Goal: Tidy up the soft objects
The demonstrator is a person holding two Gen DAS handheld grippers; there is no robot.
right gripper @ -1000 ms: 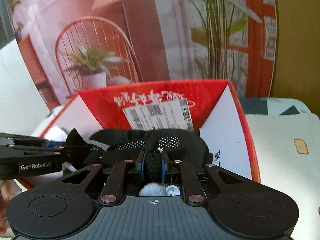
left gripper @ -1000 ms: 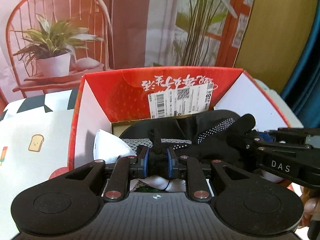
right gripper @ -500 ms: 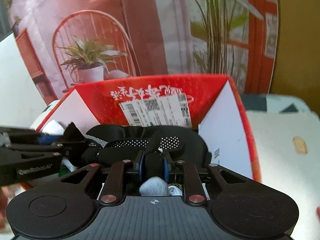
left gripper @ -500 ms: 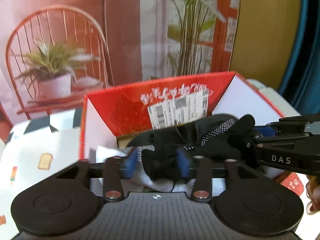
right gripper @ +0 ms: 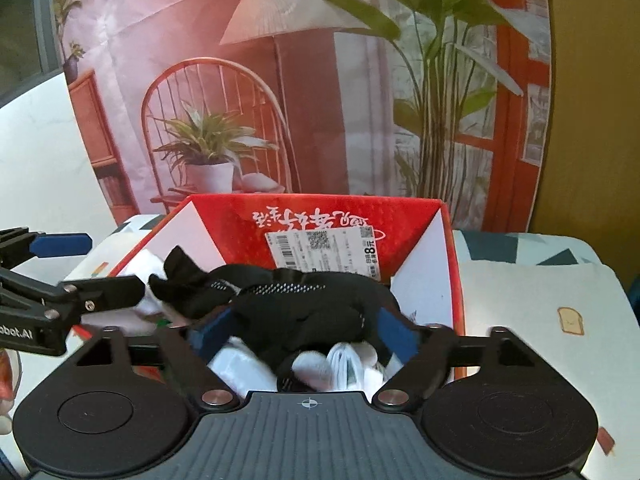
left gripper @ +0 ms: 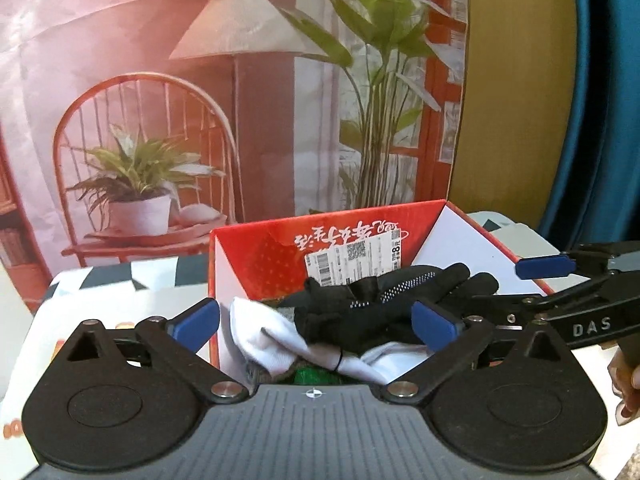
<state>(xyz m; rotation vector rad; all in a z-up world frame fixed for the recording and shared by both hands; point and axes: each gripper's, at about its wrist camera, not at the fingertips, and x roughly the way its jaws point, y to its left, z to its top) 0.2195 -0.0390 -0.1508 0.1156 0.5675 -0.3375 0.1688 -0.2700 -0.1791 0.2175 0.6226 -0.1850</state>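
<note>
**Black glove let go into the red box**

Black knit with white grip dots: in the left wrist view the glove [left gripper: 384, 300] lies inside the red cardboard box [left gripper: 472, 232], draped over white socks [left gripper: 272, 340] with something green showing beneath. The left tongs [left gripper: 316, 316] are opening, their blue pads standing wide to either side of the pile and pressing on nothing. The right tongs come in from the right edge, their blue tips apart beside the glove's fingers. Behind the box hangs a printed backdrop [left gripper: 200, 100] of a chair, a lamp and plants.

From the right wrist view, the same glove [right gripper: 296, 304] stretches across the box [right gripper: 444, 272], above rolled white socks [right gripper: 340, 364] near the front. The right tongs [right gripper: 304, 334] are opening too; the glove sits between their pads, but they no longer clamp it. A patterned cloth covers the tabletop [right gripper: 532, 300] to the right.

Judged from this, the step in hand is the release of the glove into the box. The next move calls for lifting both tongs clear without snagging the knit, then finding any soft thing not yet boxed; none shows on the tabletop here.
</note>
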